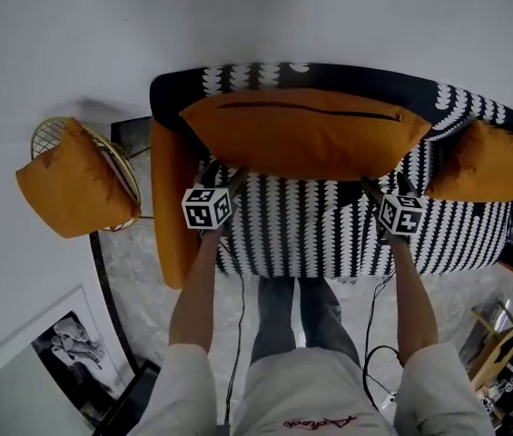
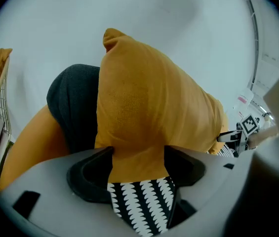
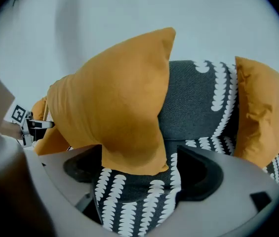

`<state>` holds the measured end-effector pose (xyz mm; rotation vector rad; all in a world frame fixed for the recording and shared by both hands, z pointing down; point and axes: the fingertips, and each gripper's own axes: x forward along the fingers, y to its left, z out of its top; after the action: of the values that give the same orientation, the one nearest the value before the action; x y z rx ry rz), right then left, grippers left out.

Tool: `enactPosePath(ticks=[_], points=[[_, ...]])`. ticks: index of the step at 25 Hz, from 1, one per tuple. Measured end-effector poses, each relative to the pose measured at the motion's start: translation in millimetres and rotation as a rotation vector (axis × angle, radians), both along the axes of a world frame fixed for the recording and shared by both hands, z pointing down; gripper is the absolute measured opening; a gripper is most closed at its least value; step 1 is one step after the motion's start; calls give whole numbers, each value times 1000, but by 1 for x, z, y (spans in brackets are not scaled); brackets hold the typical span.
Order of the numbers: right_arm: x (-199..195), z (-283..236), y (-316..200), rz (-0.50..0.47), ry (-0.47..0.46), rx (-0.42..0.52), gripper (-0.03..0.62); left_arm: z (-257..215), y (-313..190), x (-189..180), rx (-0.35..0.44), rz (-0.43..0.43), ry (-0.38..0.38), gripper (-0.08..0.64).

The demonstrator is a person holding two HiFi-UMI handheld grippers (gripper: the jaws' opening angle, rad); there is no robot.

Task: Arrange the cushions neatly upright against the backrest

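Soft, even, cool indoor light with no glare. In the head view a faint shadow lies on the wall at 10 o'clock, and shade gathers under the long cushion. Both gripper views are fisheye, with black corners, bowed edges and a blurred foreground at 6 o'clock.

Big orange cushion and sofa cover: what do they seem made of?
Big orange cushion: matte woven cloth, likely cotton or linen; fine grain, soft creases. Sofa cover: matte black fabric with white printed or woven leaf rows; coarse weave visible.
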<state>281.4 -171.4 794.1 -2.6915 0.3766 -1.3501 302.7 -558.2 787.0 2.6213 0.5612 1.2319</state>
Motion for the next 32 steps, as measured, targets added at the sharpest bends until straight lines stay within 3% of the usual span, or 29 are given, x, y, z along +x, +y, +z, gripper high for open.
enactPosePath(ticks=[4, 6, 7, 9, 10, 11, 17, 25, 32], points=[[-16, -16, -5, -26, 29, -6, 460, -10, 10, -20, -12, 10, 8, 319], [-25, -25, -10, -39, 39, -9, 434, -19, 17, -29, -13, 20, 24, 241], [-27, -32, -9, -37, 54, -26, 360, -25, 21, -32, -13, 25, 38, 204], [-32, -52, -8, -29, 106, -58, 101, -39, 30, -37, -11, 37, 73, 84], [-34, -63, -9, -31, 139, -53, 44, -47, 35, -41, -10, 48, 90, 51], [-37, -75, -12, -39, 171, -37, 28, -55, 41, -45, -10, 64, 106, 37], [-56, -130, -25, -56, 265, 1, 26, -115, 67, -62, -41, 101, 214, 29], [-80, -244, -50, -117, 458, 50, 26, -228, 112, -93, -32, 150, 398, 29], [-116, -300, -73, -184, 510, 71, 26, -300, 142, -132, -72, 117, 499, 29]])
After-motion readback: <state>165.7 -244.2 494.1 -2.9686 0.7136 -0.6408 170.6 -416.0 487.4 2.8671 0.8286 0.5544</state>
